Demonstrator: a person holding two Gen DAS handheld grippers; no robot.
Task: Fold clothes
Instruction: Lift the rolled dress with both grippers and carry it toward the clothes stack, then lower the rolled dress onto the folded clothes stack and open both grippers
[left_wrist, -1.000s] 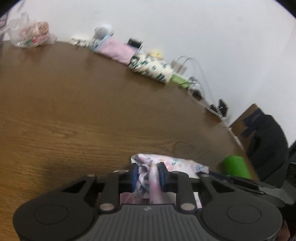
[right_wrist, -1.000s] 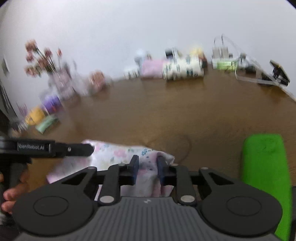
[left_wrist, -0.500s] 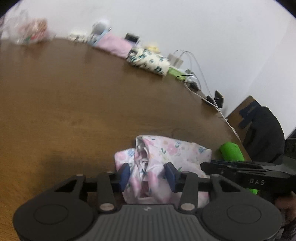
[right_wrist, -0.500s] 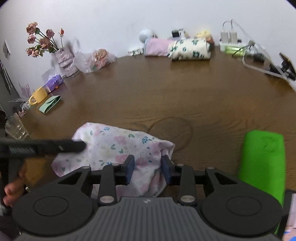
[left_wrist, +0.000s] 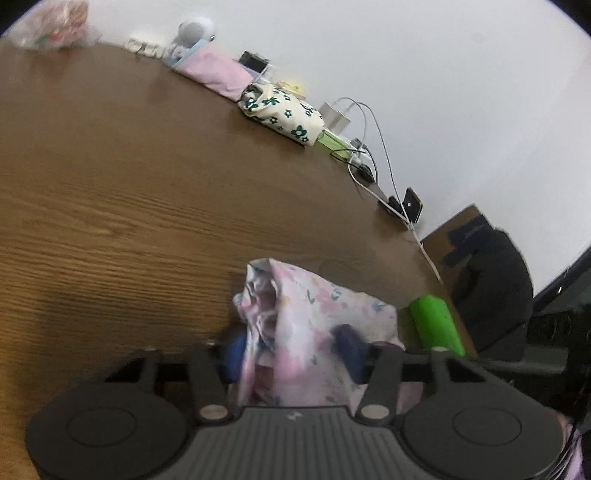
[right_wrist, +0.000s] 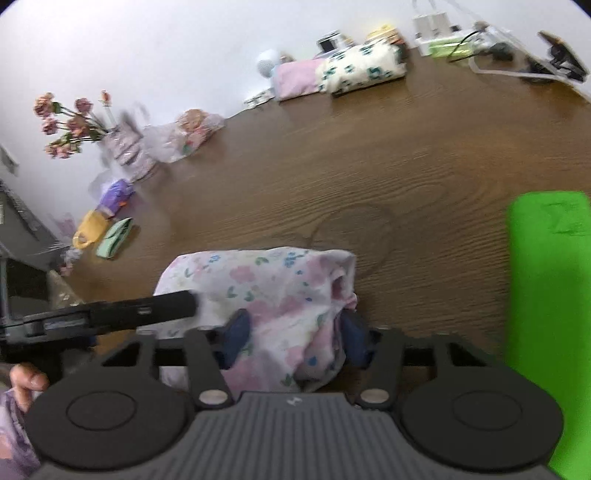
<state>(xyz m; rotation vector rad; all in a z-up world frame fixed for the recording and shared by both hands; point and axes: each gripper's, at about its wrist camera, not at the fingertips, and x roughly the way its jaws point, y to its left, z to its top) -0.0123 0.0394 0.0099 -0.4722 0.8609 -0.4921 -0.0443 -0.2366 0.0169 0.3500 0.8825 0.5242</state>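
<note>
Right now you are at the release step of a fold: the floral garment (left_wrist: 314, 314) lies bunched in a small, thick bundle on the brown wooden tabletop (left_wrist: 129, 184), close to its near edge, and both tools are letting it go.

Your left hand-held gripper (left_wrist: 291, 350) points down at the bundle's left end. Its jaws stand apart with the cloth loose between them; the blue pads (left_wrist: 349, 341) no longer pinch the fabric, so this one is released.

Your right hand-held gripper (right_wrist: 293, 339) sits at the bundle's right end, seen in the right wrist view. Its jaws are opening at this moment. Fabric (right_wrist: 266, 284) still fills the gap between them, but the pads do not appear to press on it, though the picture is a little blurred.

A bright green folded cloth (right_wrist: 546, 295) lies just beside the bundle on your right, apart from it. Further back, along the wall, sit a pink folded cloth (left_wrist: 218, 72) and a white one with green flowers (left_wrist: 284, 110), likely finished pieces.

As a judgement, this garment looks almost folded but lumpy. The next move calls for drawing both tools back without snagging the cloth, then either flattening the bundle or setting it with the finished pieces. A pad catching on a loose fold could pull the bundle open.
</note>
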